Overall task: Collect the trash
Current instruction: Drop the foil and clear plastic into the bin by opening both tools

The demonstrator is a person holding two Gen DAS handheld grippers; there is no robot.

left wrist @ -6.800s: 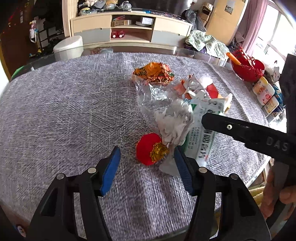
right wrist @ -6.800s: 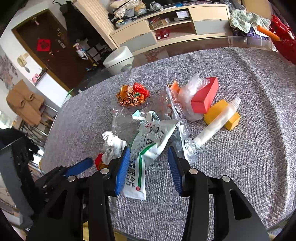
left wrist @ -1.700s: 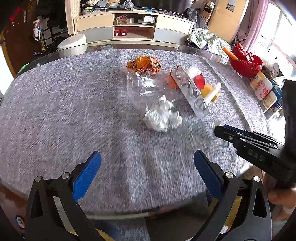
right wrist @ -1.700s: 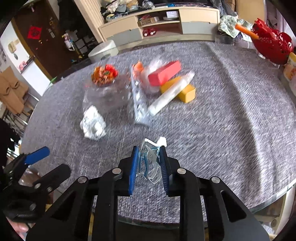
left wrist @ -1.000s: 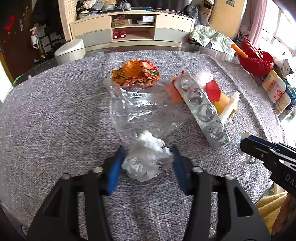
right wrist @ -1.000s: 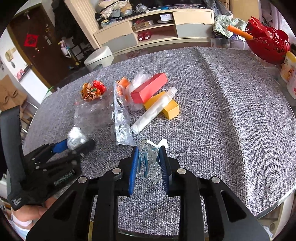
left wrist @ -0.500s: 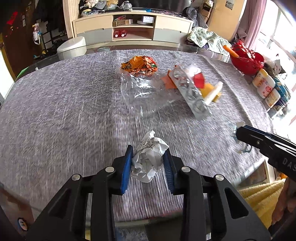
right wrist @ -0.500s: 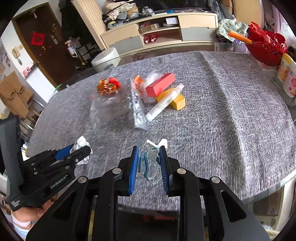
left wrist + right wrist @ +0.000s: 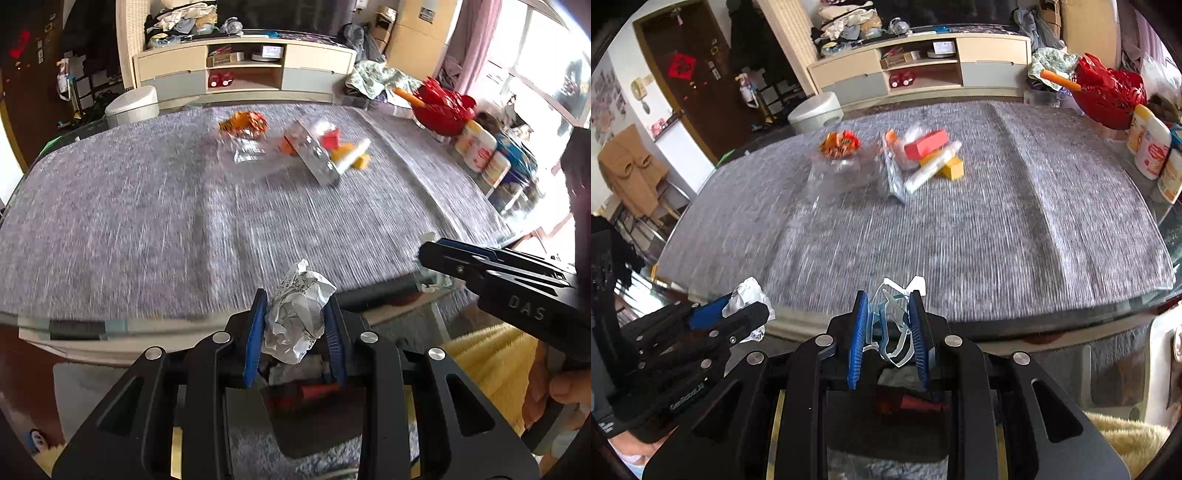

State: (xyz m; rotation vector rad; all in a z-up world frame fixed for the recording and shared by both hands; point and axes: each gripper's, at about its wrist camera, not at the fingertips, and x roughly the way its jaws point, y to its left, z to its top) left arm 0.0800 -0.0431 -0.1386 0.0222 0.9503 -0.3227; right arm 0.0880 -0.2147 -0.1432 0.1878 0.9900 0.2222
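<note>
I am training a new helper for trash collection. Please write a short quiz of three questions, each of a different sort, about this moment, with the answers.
1. What does the left gripper hold?
2. True or false: the right gripper is empty.
3. Which item lies on the table? A) red box B) green cup C) blue book

Key:
1. A crumpled white paper ball, pinched between its blue pads.
2. False: it holds a clear plastic scrap.
3. A
</note>
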